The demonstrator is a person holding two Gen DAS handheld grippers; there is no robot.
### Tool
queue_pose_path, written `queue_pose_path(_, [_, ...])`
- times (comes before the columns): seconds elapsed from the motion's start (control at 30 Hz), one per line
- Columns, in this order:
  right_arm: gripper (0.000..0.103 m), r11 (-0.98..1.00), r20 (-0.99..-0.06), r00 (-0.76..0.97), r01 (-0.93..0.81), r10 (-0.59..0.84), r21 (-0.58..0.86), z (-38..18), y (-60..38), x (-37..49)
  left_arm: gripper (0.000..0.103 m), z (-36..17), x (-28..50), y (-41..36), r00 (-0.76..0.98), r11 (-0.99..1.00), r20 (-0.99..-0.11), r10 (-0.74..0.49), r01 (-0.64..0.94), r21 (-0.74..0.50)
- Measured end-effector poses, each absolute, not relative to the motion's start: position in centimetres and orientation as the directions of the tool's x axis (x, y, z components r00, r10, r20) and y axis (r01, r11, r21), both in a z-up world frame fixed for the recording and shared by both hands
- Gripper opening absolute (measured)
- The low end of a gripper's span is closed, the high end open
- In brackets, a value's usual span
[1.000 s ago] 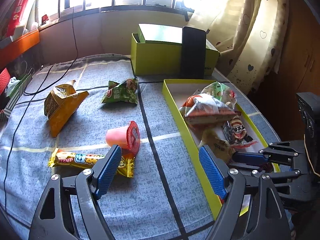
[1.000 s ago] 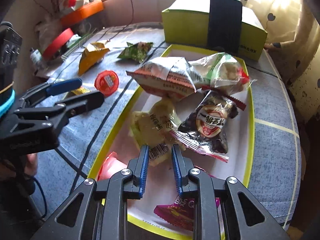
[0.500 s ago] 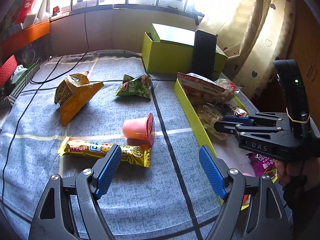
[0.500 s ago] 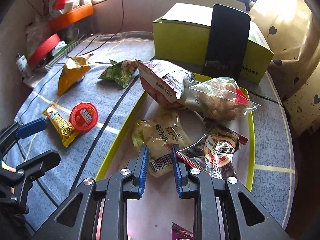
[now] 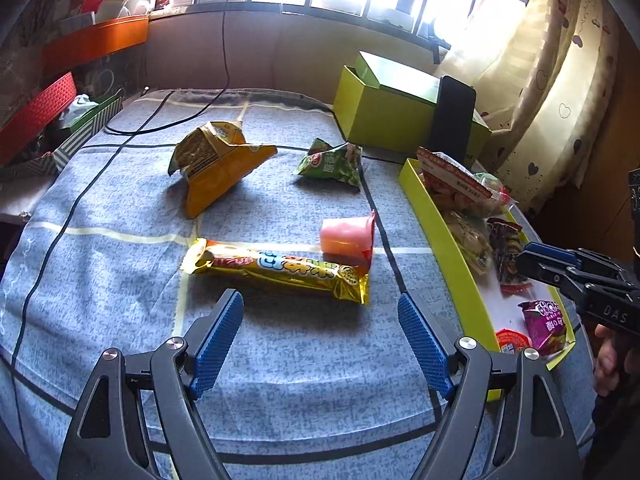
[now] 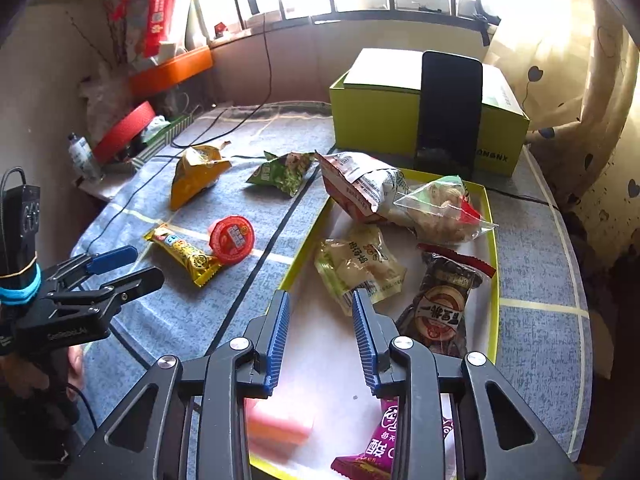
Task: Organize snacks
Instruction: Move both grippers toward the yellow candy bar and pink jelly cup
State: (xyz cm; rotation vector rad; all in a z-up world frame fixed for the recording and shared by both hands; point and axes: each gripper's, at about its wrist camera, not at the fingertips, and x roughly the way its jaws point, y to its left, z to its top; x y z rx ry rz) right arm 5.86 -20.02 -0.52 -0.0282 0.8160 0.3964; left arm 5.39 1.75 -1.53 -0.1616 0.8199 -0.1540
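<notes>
Right claw (image 6: 320, 336) risen and opening, empty, left claw (image 5: 320, 336) wide, snack packets filling yellow tray (image 6: 494, 280)

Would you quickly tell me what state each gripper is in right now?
Left gripper: open, holding nothing.
Right gripper: jaws opening, nothing between them.

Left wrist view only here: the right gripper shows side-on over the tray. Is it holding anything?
Observer: No. From the right wrist view, the right gripper has its jaws opening, with nothing between them.
Operator: What's under it?
Observer: A blurred pink-red item lies low in the yellow tray, too smeared to identify.
Operator: Loose jelly cup, lid intact?
Observer: The jelly cup faces this camera, and its red printed lid looks sealed.
</notes>
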Motion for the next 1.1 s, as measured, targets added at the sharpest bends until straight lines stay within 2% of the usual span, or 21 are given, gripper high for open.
queue_pose_path(0.77, [0.037,0.86,-0.695,0.577,-0.496,0.428,0.118,0.5,-14.5,4.9,0.08,-2.0,4.3,5.7,0.676,0.97,-0.719,-0.16,-0.029,-0.243])
queue_pose_path(1.1, [0.037,0.794,-0.742,0.5,-0.604,0.447,0.071,-0.8,-9.2,7.0,0.08,-1.9,4.1,7.9,0.691,0.964,-0.71,-0.139,-0.069,-0.256])
